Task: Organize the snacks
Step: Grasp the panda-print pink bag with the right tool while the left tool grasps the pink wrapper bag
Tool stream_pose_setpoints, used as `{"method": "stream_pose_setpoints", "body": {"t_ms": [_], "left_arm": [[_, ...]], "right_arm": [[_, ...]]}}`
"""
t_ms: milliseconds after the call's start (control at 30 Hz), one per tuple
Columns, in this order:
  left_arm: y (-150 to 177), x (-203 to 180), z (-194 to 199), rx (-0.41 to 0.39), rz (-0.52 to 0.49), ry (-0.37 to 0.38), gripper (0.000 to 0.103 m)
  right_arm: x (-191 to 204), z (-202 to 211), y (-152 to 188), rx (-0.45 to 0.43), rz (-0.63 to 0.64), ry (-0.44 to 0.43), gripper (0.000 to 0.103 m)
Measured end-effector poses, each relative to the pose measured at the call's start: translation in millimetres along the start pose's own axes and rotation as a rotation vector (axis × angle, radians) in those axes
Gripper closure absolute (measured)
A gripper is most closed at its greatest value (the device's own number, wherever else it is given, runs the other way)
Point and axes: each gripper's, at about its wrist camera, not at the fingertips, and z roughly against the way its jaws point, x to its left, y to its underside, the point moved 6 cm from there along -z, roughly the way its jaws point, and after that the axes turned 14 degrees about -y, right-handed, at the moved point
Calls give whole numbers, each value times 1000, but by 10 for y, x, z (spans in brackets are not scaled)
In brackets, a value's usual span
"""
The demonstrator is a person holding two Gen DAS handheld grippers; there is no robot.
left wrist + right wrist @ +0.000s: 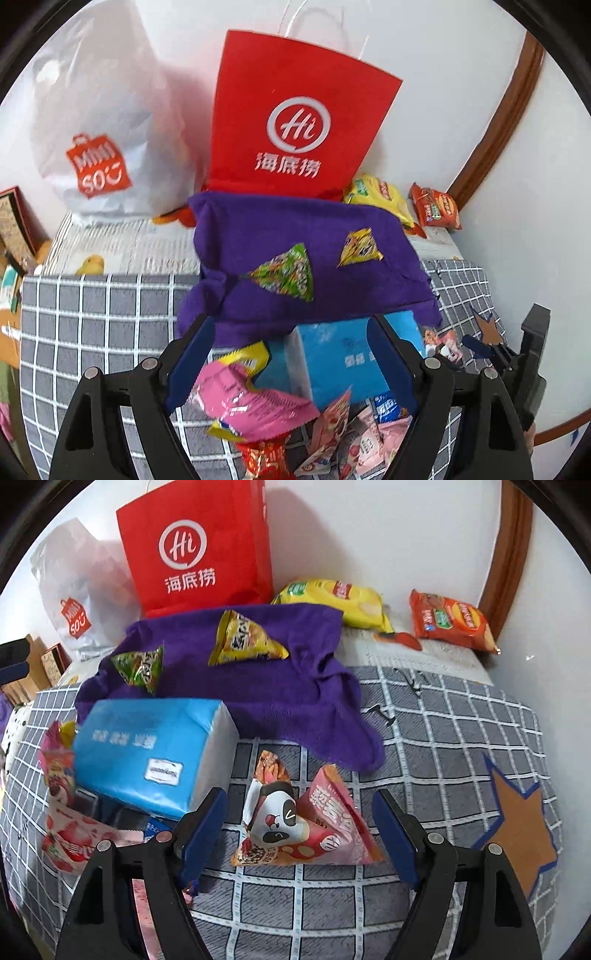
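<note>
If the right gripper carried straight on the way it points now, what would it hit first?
Most likely the triangular panda-print snack packet lying on the checked blanket: it sits between the open fingers of the right gripper. The pink packet touches it, so depth is uncertain.

I see a white wall point(388, 535) behind, brown wood trim point(511, 554) at its right, and a grey checked bedspread point(424, 746) below.

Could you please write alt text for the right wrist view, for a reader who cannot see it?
The right tool hangs open over a pink triangular snack packet on a grey checked cloth. Beyond lie a blue tissue pack, a purple towel bearing two triangular packets, and a red paper bag against the wall.
</note>
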Motion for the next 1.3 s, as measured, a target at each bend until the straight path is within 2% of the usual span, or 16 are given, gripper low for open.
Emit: {"method": "stream_pose_setpoints", "body": {"t_ms": [233, 400, 800, 1067, 1167, 1300], "left_arm": [[212, 95, 19, 15, 2, -63, 21], [358, 205, 17, 30, 25, -85, 20], [708, 390, -135, 100, 84, -80, 21], [659, 364, -419, 142, 127, -52, 20], [658, 357, -621, 190, 145, -42, 21], [674, 349, -731, 188, 143, -39, 23]], "right_arm": [[-114, -271, 84, 34, -9, -4, 23], [-147, -145, 91, -3, -44, -34, 40], [32, 365, 253, -82, -52, -39, 40], [170, 536, 407, -85, -43, -44, 40], [199, 533, 452, -76, -44, -49, 40], [221, 522, 438, -65, -38, -49, 40]]}}
